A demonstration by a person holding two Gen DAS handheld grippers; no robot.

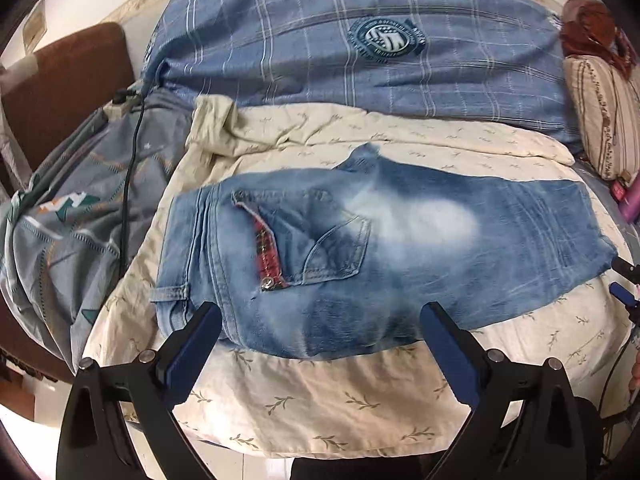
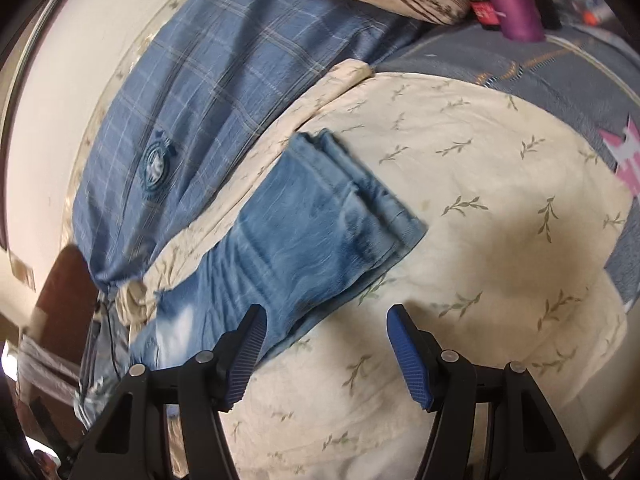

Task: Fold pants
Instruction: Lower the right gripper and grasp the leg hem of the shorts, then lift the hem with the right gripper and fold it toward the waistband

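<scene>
A pair of faded blue denim pants [image 1: 360, 248] lies folded lengthwise, legs stacked, across a cream bedsheet printed with small olive leaf sprigs [image 1: 320, 392] on a bed. In the left wrist view the waistband sits to the left and the leg hems to the right; a back pocket and a red-lined open fly face up.

The left tool [image 1: 322, 316], black with blue ribbed pads, hovers over the near edge of the pants at the seat. Its jaws stand wide apart with nothing between the pads; the left finger overlaps the waistband area in the picture, the right finger the thigh edge.

The right tool [image 2: 326, 320] appears beside the leg end of the pants. Its jaws are also apart and hold nothing. Its left finger overlaps the near edge of the leg; its right finger is over bare sheet. The stacked hems [image 2: 360, 196] lie farther ahead.

Beyond the pants lie a blue plaid quilt with a round badge [image 1: 360, 40] and a striped beige pillow [image 1: 608, 112].
</scene>
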